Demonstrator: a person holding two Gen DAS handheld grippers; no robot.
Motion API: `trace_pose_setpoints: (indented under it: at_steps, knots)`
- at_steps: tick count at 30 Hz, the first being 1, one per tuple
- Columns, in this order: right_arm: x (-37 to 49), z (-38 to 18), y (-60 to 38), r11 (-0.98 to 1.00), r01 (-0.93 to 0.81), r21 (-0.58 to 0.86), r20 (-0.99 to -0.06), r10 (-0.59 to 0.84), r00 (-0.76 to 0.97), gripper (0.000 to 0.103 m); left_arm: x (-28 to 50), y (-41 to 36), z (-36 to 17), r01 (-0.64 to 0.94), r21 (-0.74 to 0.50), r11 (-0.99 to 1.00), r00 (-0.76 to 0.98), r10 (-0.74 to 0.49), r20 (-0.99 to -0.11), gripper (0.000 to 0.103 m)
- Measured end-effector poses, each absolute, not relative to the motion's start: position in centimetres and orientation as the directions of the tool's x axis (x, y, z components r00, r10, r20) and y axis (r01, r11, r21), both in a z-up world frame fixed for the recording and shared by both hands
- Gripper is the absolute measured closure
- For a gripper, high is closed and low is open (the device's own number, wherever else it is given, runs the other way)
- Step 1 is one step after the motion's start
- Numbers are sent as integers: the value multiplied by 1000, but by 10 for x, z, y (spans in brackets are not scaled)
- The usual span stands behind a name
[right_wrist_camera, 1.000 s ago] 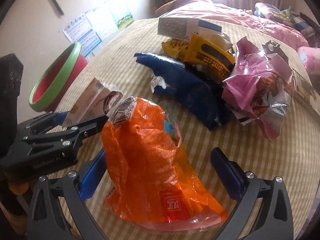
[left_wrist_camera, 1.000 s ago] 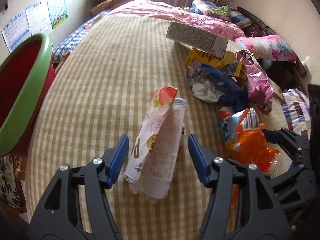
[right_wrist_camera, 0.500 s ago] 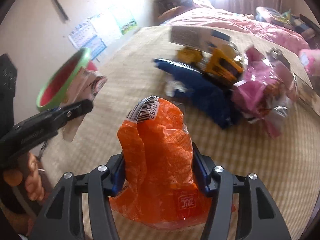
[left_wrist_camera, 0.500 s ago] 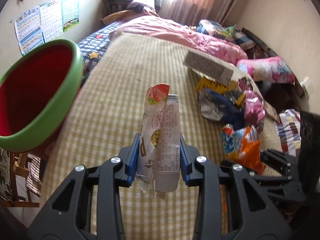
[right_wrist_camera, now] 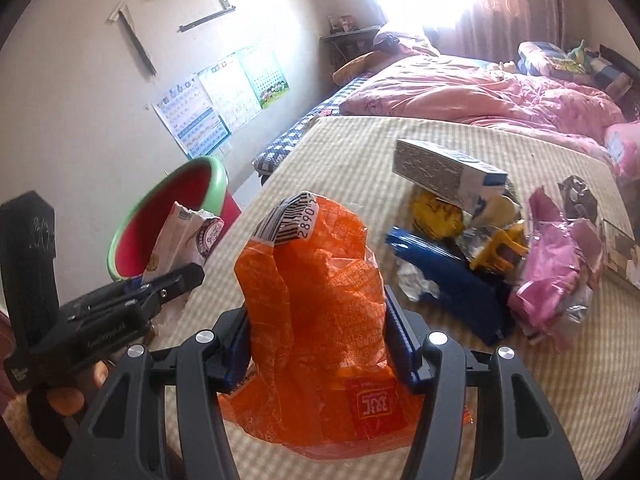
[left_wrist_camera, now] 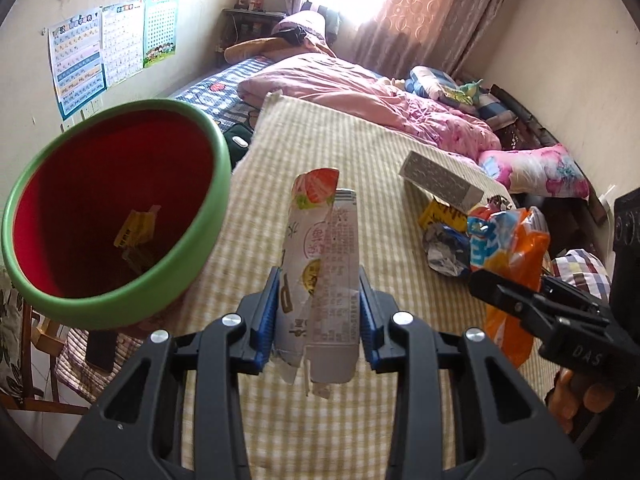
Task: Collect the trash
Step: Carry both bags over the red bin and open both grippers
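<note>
We have the white strawberry wrapper (left_wrist_camera: pixel 320 276) upright in our left gripper (left_wrist_camera: pixel 318 320), pinched tight, and the orange bag (right_wrist_camera: pixel 320 300) squeezed in our right gripper (right_wrist_camera: pixel 320 344). Both jaws have just been closing on them. The red bin (left_wrist_camera: pixel 112 208) sits left, nearer the left hand, mouth tilted towards us

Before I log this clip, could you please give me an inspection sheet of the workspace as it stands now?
Surface: checked yellow bed cover, mostly bare.
Job's things: red bin with green rim, one yellow scrap inside; white strawberry wrapper; orange bag.
Clutter: grey carton, blue wrapper, yellow wrappers, pink wrapper heaped together.
Grippers: left gripper shut on white strawberry wrapper; right gripper shut on orange bag.
Cables: nothing seen.
Surroundings: pink quilt, wall posters, curtained window.
</note>
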State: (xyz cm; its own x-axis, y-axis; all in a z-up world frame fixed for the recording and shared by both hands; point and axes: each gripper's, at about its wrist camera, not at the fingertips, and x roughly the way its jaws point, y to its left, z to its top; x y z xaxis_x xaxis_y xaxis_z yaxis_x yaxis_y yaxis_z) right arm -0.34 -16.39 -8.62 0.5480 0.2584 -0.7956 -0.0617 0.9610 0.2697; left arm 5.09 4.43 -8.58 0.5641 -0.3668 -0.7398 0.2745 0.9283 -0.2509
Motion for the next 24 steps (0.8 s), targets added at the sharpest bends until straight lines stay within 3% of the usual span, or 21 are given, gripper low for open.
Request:
trace_pose_setpoints:
  at_steps: [24]
  knots:
    - [38,-83,-88,963,-71,262,-794,257,551,46,78,115,-64,270,-272,924,615,-382,-690,69]
